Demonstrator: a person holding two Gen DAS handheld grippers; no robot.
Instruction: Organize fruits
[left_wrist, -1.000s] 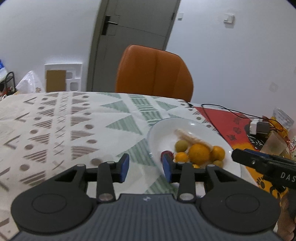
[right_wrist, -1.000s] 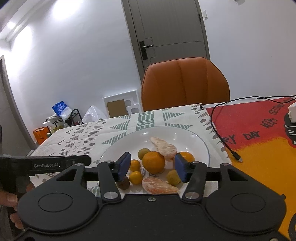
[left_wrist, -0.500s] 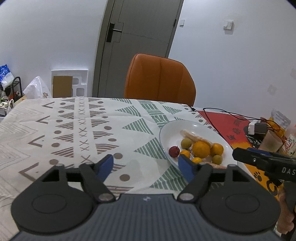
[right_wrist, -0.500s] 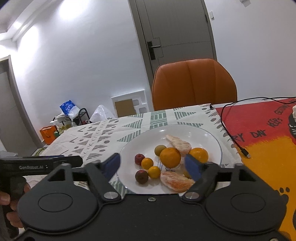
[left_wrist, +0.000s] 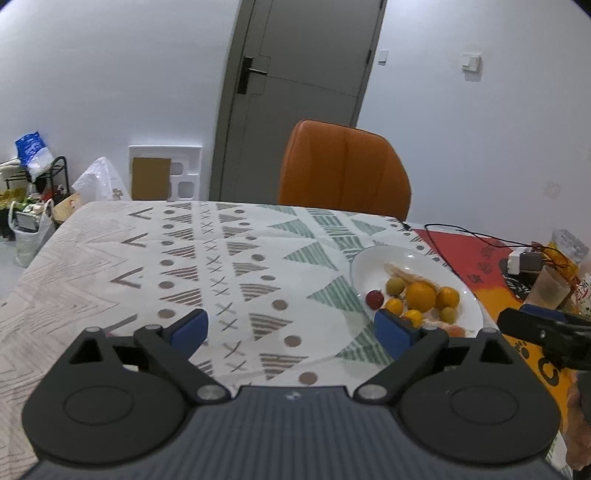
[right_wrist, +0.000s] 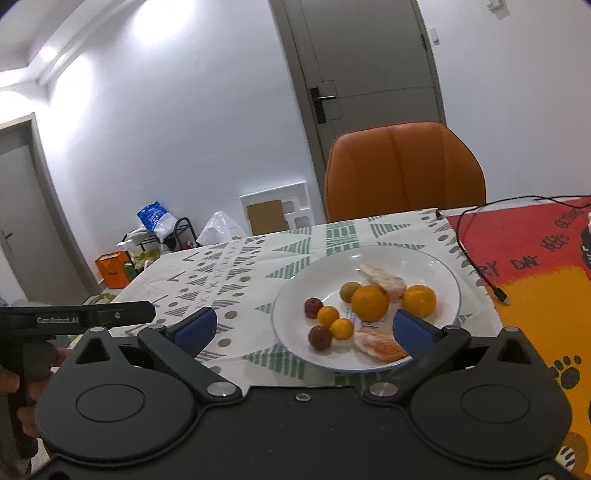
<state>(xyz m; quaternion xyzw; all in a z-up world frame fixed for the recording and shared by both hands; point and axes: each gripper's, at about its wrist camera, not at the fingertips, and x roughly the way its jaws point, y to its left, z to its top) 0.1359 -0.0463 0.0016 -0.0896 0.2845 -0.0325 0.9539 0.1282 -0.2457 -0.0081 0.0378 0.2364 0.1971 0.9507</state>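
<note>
Both grippers, left gripper (left_wrist: 291, 328) and right gripper (right_wrist: 303, 328), hang empty, fingers opening wide; fruit sits on the white plate (right_wrist: 439, 264), twelve o'clock of the right. Looks like between picks; next, choose a piece.

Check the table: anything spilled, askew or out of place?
Nothing spilled. All the fruit sits on the white plate. The only oddity is a loose black cable trailing over the red mat, its plug lying beside the plate.

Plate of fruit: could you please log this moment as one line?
plate: on table, fruit all on it | left gripper: opening, holds nothing | right gripper: opening, holds nothing
</note>
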